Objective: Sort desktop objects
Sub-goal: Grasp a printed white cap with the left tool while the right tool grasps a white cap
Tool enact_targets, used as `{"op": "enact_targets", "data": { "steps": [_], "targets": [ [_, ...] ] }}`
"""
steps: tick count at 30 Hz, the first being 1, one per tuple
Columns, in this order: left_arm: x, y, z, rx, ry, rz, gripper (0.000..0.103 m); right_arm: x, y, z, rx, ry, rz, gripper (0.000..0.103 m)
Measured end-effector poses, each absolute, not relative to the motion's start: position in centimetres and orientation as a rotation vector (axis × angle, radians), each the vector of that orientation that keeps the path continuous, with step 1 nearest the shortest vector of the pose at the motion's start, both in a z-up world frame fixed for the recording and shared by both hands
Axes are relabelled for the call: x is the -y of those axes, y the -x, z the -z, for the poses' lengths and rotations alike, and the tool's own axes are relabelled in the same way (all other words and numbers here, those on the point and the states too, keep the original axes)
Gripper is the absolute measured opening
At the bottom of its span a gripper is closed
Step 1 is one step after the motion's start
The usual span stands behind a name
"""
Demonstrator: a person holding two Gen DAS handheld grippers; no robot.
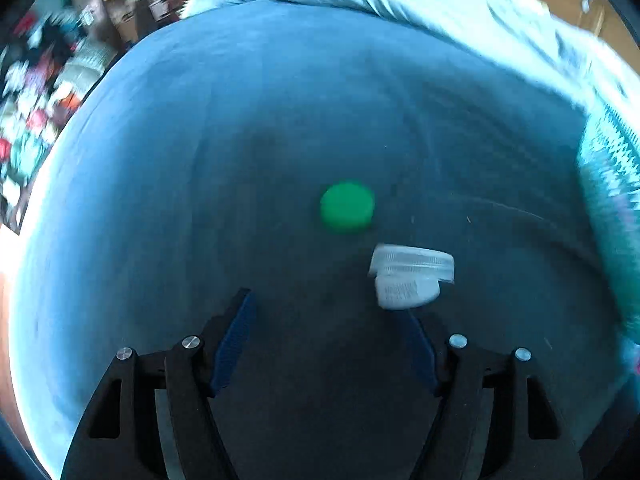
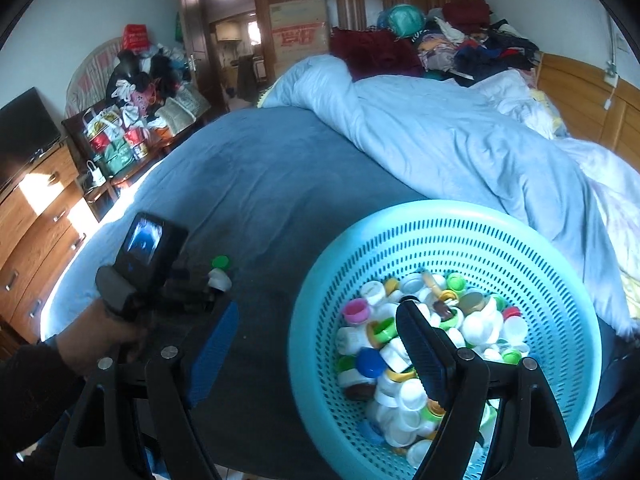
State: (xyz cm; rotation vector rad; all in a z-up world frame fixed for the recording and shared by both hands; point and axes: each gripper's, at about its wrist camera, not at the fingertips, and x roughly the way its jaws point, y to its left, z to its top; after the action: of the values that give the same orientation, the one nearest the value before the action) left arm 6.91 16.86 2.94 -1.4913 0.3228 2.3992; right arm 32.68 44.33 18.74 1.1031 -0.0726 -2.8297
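Caps: a white cap [image 1: 408,276] lies just beyond the left gripper's [image 1: 328,304] parted, empty jaws; the green cap [image 1: 347,206] farther ahead. Right gripper's [image 2: 316,320] jaws gape, straddling the basket [image 2: 520,240] rim.

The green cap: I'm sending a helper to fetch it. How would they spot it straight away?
Start at the dark blue blanket on the bed, left of the turquoise basket. Two caps lie there loose, close together: the green cap and a white cap. It is the flat, solid green disc, the only coloured one outside the basket.
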Motion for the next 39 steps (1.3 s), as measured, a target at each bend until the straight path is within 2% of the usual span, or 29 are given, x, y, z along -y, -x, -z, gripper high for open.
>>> {"op": "enact_targets", "data": {
  "steps": [2, 4, 6, 10, 15, 21, 27, 29, 34, 37, 39],
  "targets": [
    [-14.1, -10.2, -4.8, -0.223, 1.393, -2.431, 0.065, -44.2, -32.9, -18.7, 0.076, -1.081, 2.831, 0.090],
    [-12.7, -12.1, -4.9, -0.248, 1.371, -2.461, 0.065, -43.8, -32.8, -18.4, 0.082, -1.067, 2.830, 0.094],
    [-11.1, -13.5, -4.5, -0.260, 1.371, -2.491, 0.065, -43.2, -32.3, -17.8, 0.101, -1.085, 2.803, 0.094],
    [-8.3, -14.0, -4.6, -0.118, 1.396, -2.532, 0.065, -41.2, -31.6, -16.8, 0.159, -1.061, 2.738, 0.094],
    [-7.0, -13.8, -6.1, -0.053, 1.336, -2.568, 0.065, -35.7, -27.4, -12.3, 0.197, -1.110, 2.526, 0.093],
    [-5.3, -11.8, -6.1, 0.009, 1.338, -2.567, 0.065, -30.7, -21.1, -6.9, 0.133, -1.192, 2.433, 0.081],
    [-3.7, -11.2, -4.9, 0.088, 1.389, -2.547, 0.065, -28.9, -17.6, -3.5, 0.054, -1.292, 2.431, 0.064],
    [-3.6, -11.3, -4.7, 0.093, 1.392, -2.537, 0.065, -28.7, -17.1, -2.8, 0.038, -1.326, 2.432, 0.046],
    [-4.2, -11.4, -4.6, 0.086, 1.398, -2.509, 0.065, -29.3, -17.4, -3.7, 0.040, -1.279, 2.452, 0.044],
    [-4.9, -11.6, -5.1, 0.058, 1.368, -2.495, 0.065, -31.6, -19.7, -7.6, 0.154, -1.100, 2.520, 0.044],
    [-5.7, -11.5, -5.3, 0.049, 1.346, -2.477, 0.067, -32.8, -22.1, -9.6, 0.138, -1.024, 2.560, 0.044]
  ]
}}
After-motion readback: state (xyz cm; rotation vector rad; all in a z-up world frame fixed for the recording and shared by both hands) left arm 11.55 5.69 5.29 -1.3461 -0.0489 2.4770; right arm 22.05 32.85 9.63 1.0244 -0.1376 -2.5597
